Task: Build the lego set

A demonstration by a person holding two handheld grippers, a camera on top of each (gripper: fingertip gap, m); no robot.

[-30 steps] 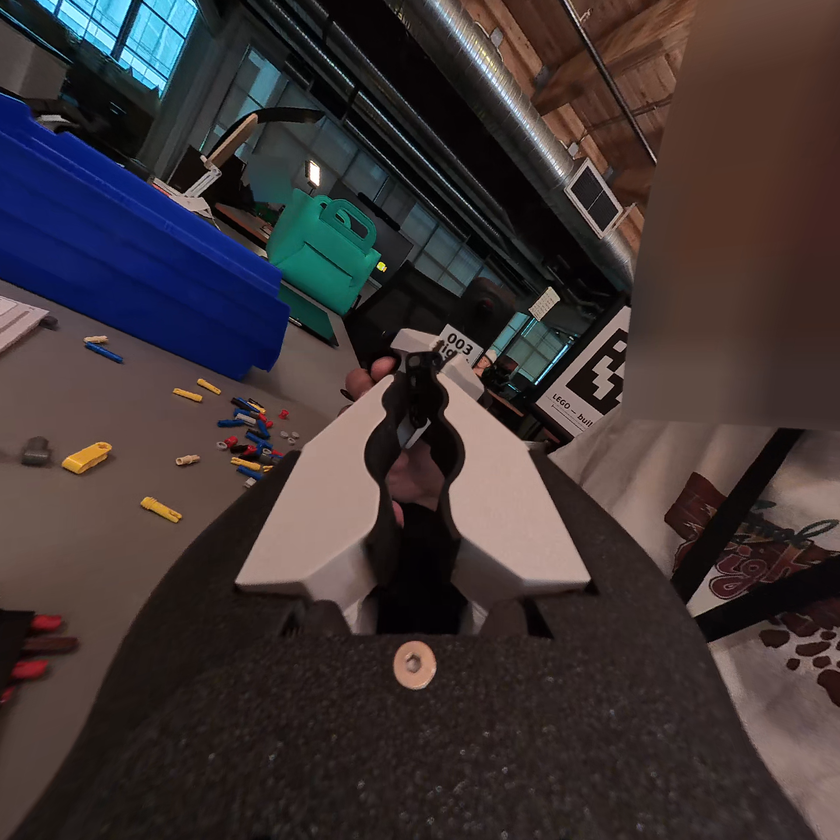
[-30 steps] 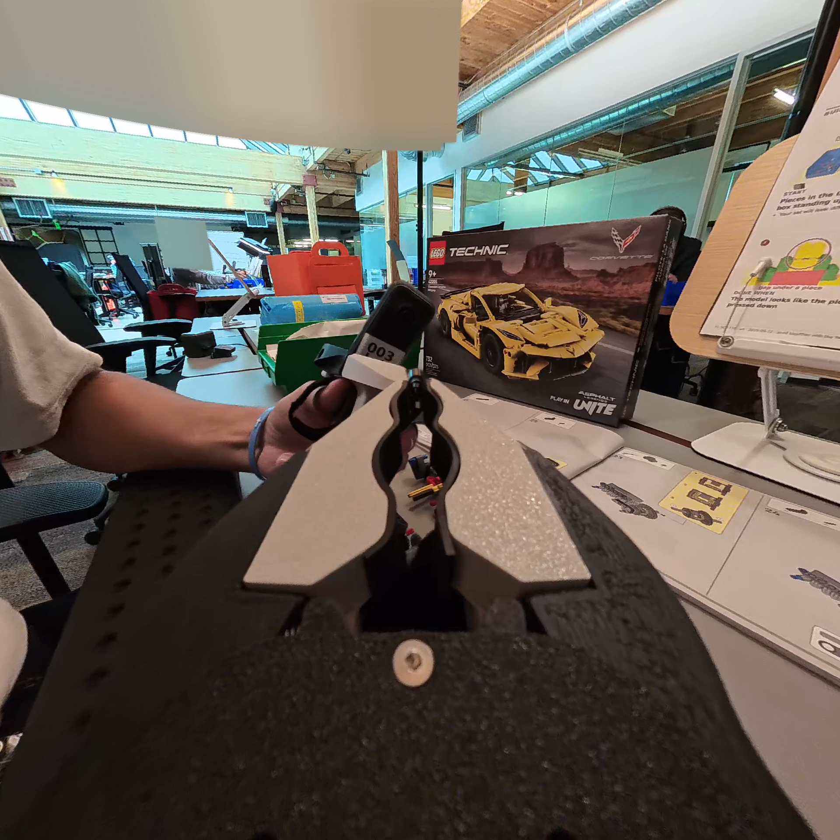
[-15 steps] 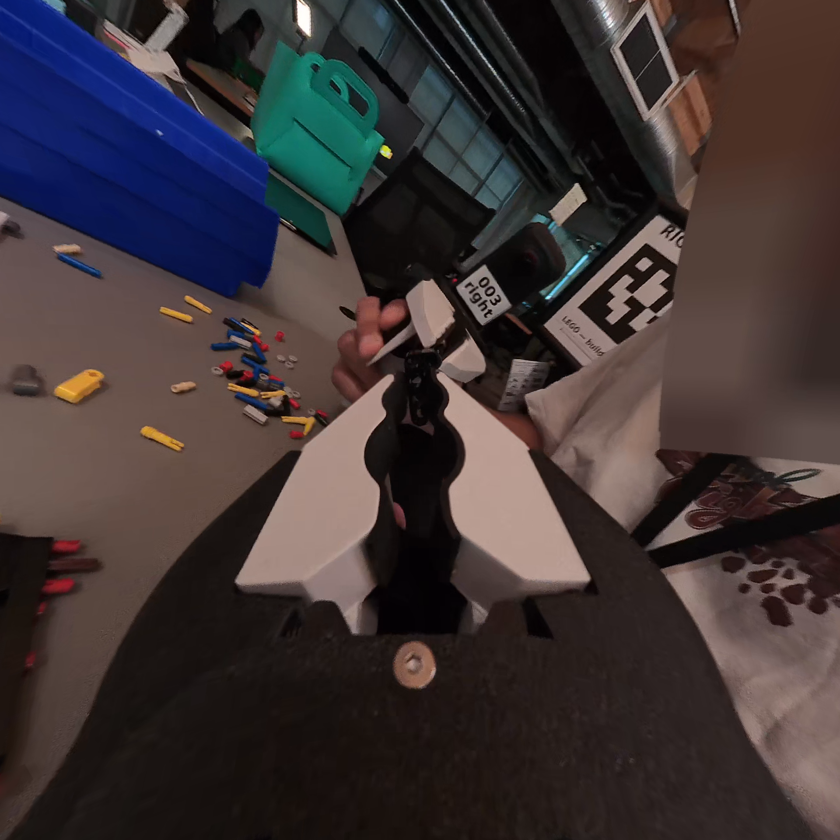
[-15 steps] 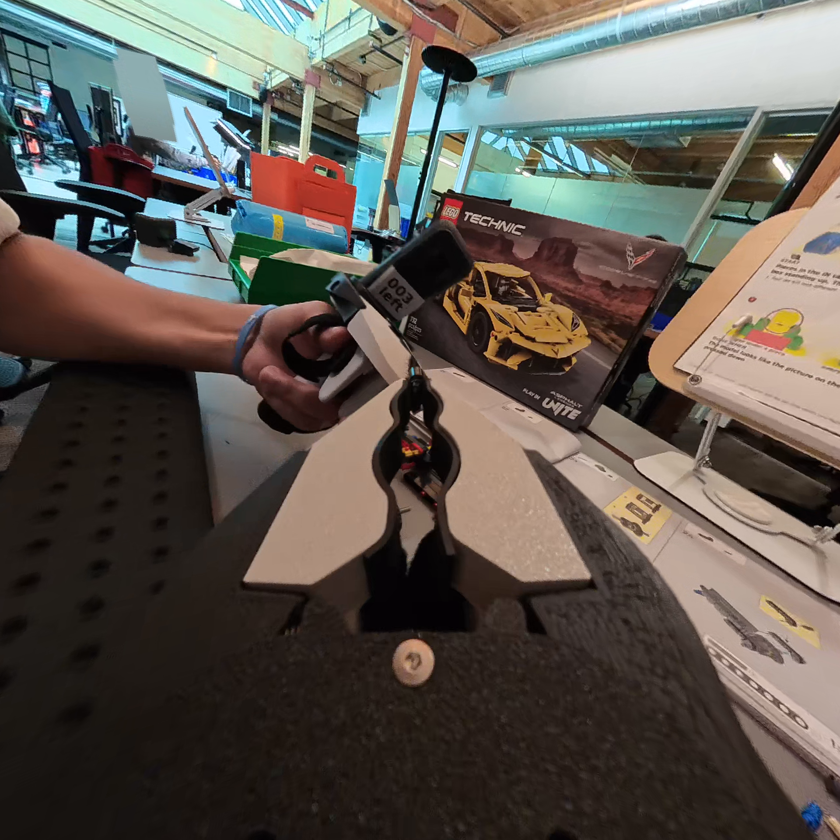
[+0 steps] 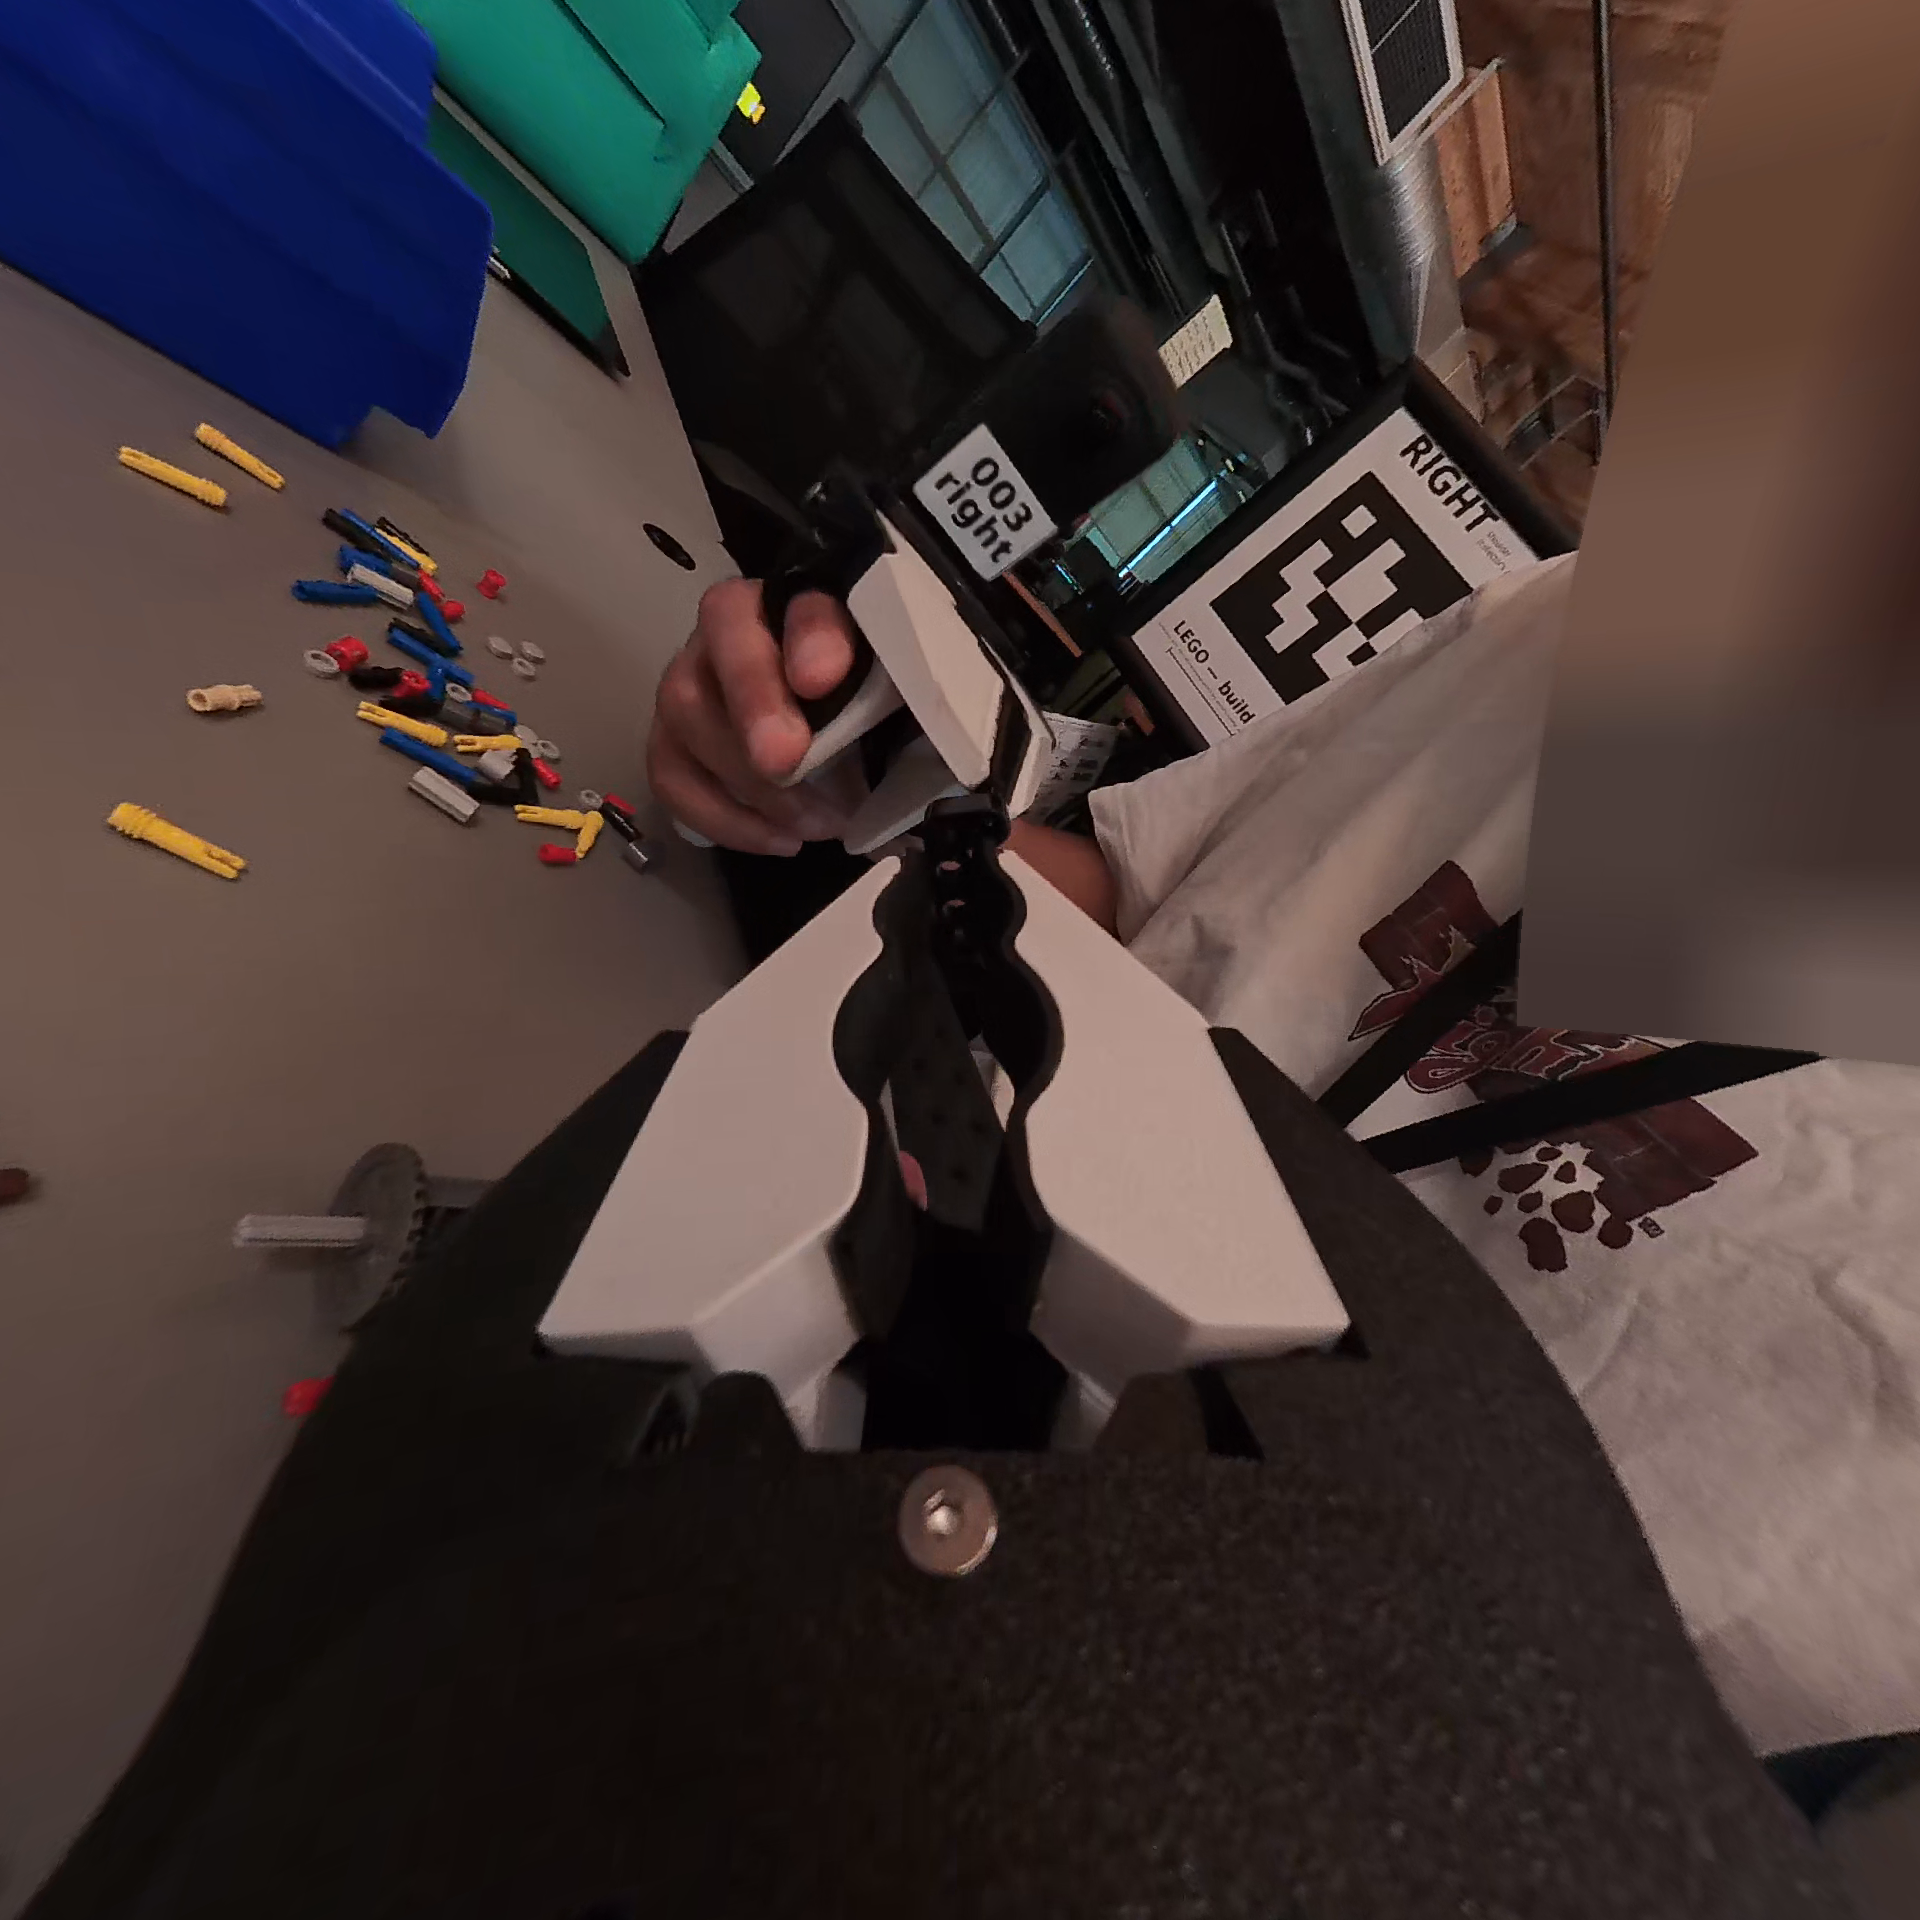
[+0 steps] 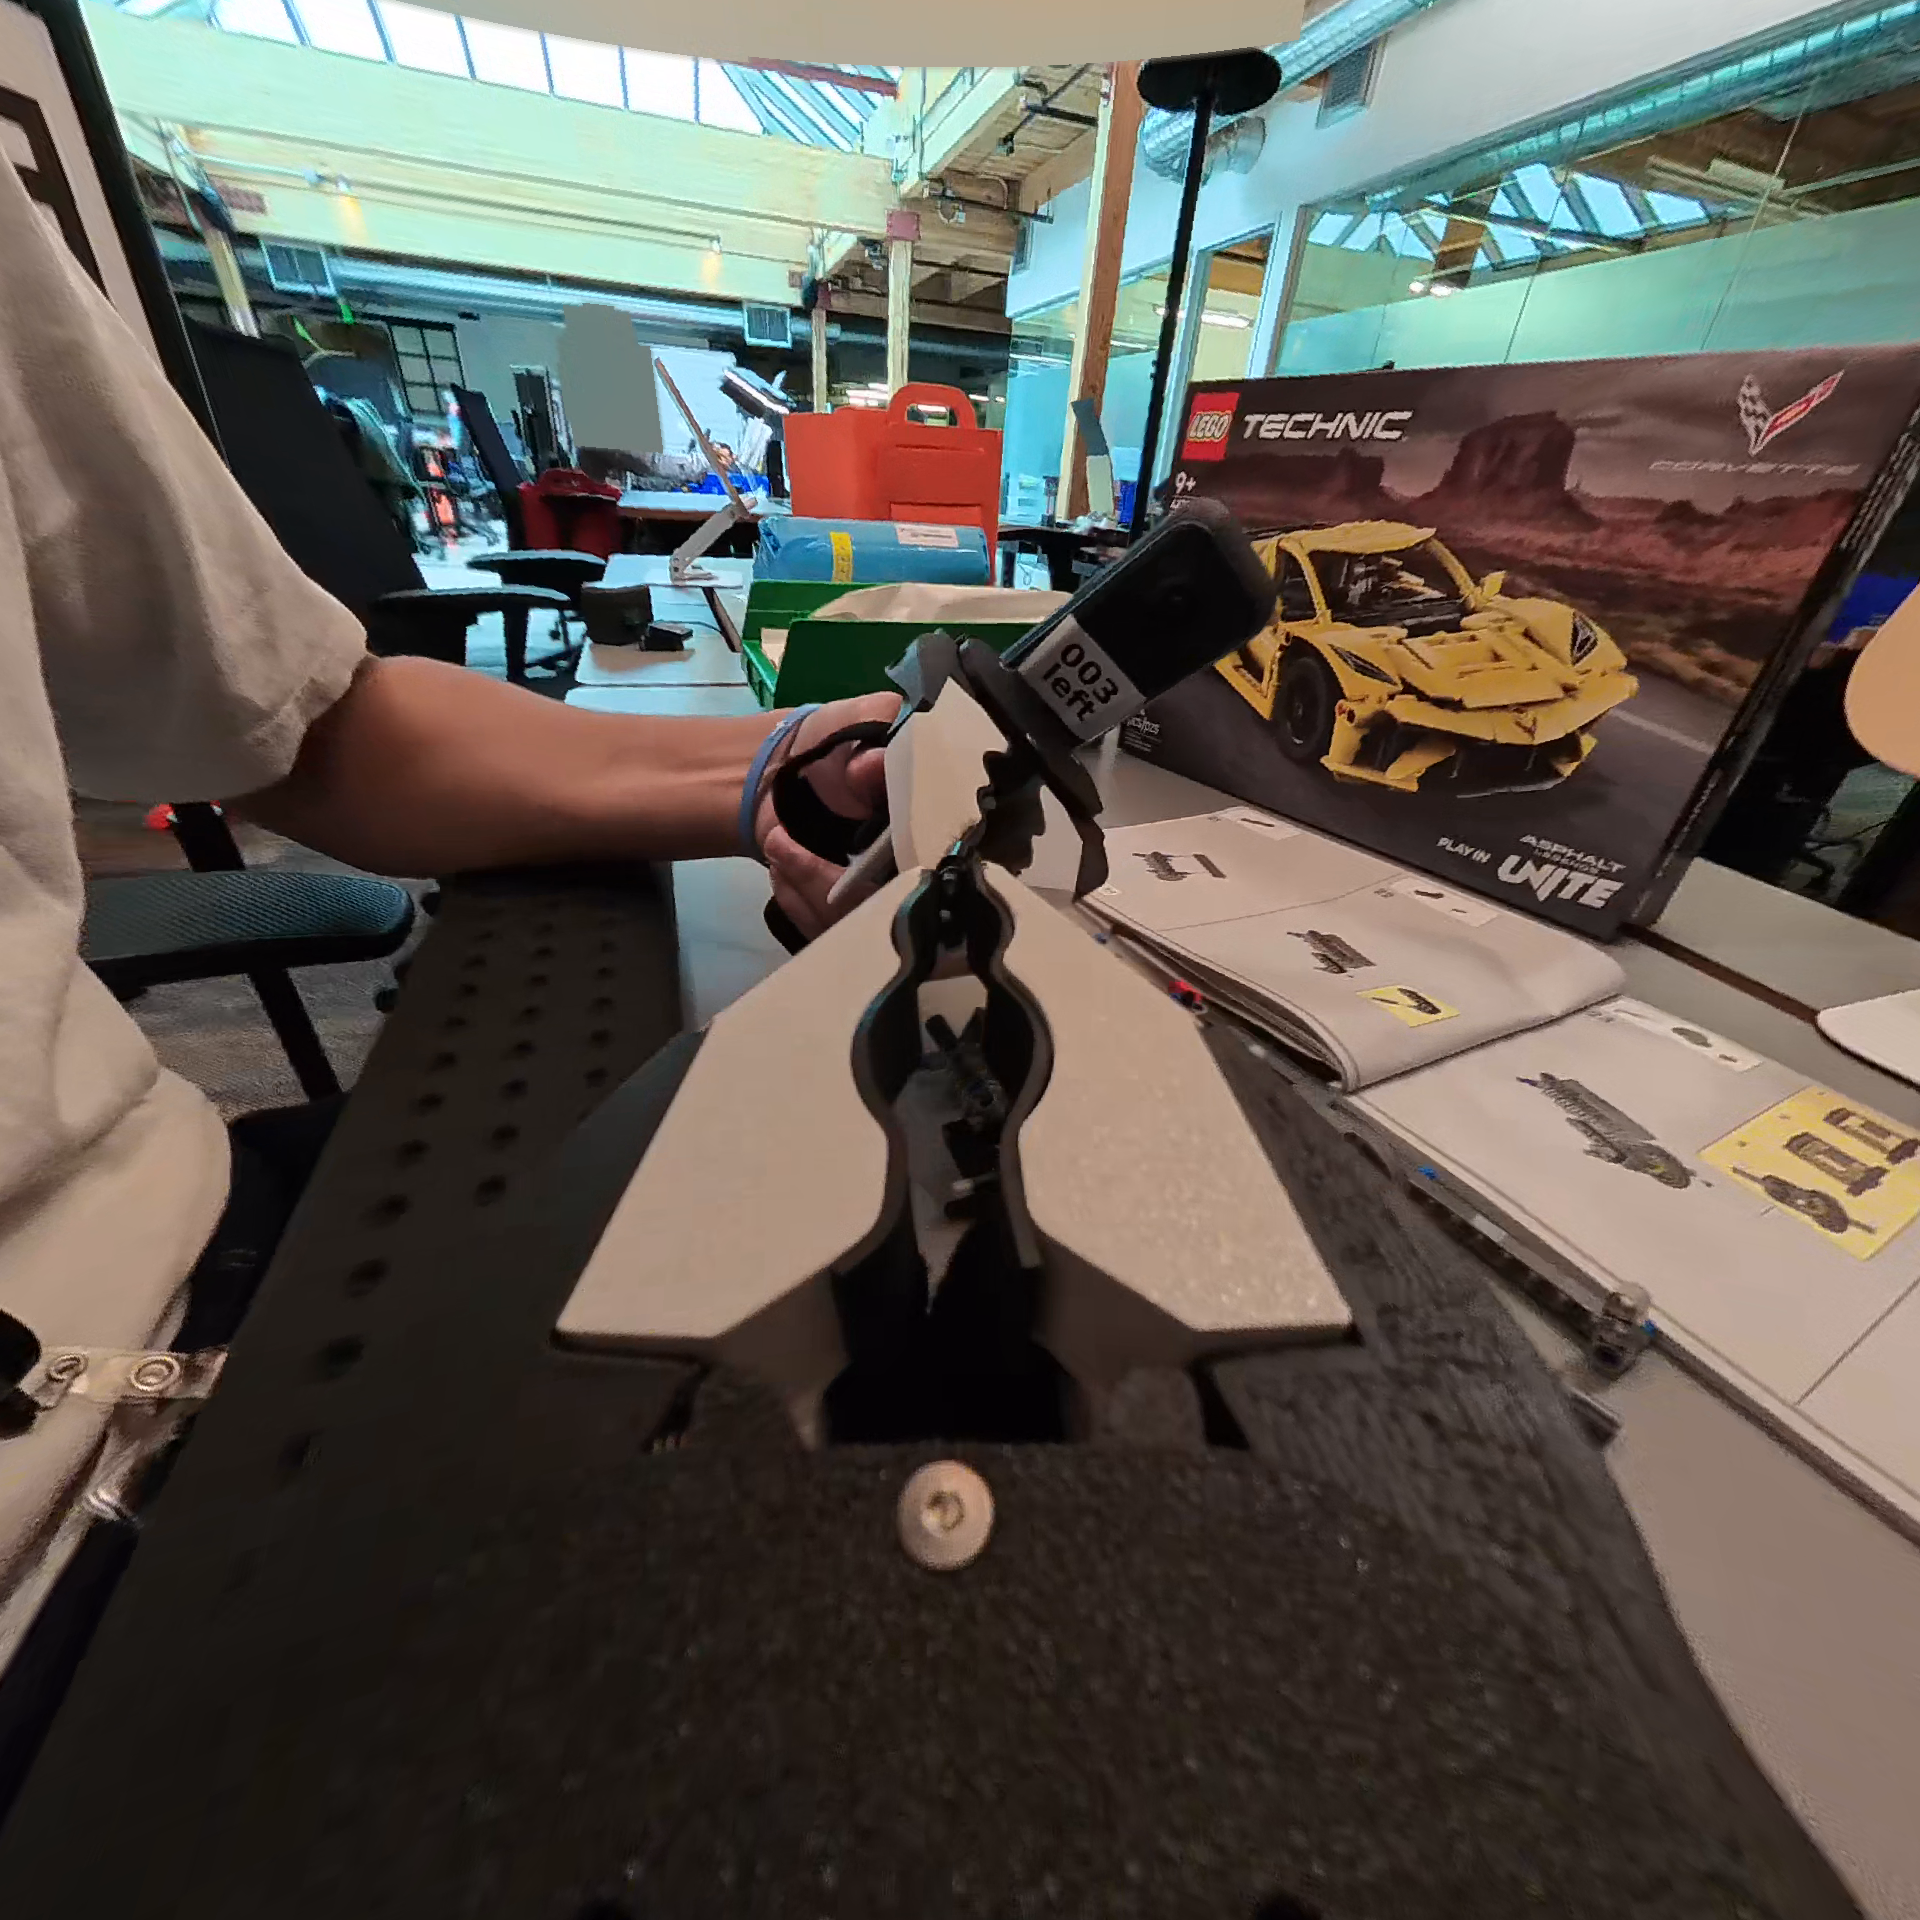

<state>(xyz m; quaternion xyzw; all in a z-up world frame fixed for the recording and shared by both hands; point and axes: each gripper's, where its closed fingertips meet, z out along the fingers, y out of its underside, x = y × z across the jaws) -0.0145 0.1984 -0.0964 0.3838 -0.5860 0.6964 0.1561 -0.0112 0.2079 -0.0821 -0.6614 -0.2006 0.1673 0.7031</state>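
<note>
Left hand-held gripper [image 5: 951,883] is pinched tight on a long black holed beam [image 5: 940,1081] that runs between its fingers and pokes out past the tips, and right at that exposed tip sits the right hand-held gripper [image 5: 971,800], tip to tip with it. From the right wrist view, the right hand-held gripper [image 6: 945,883] is closed to a sliver, and dark small parts show in the gap behind its tips; whether it grips a separate pin or the beam's far end, I cannot tell. Judging by the pose, this looks like a mating step: two pieces brought nose to nose in the air above the bench [image 5: 343,997]. To do it well, keep both tools square to each other, line the pin with the hole before pushing, press straight along the beam's axis, and brace the left tool so the beam does not swivel in its grip. Off to the left of the left tool lies the loose-parts scatter [image 5: 447,675], yellow, blue, red and grey pins, with a grey gear on an axle [image 5: 364,1231] close beside it. Ahead and right of the right tool stand the set's box [image 6: 1538,623], picturing a yellow car, and the open instruction booklet [image 6: 1351,966]. Writing is there: white tags on both tools, a printed code card near the person's shirt, lettering on the box.
</note>
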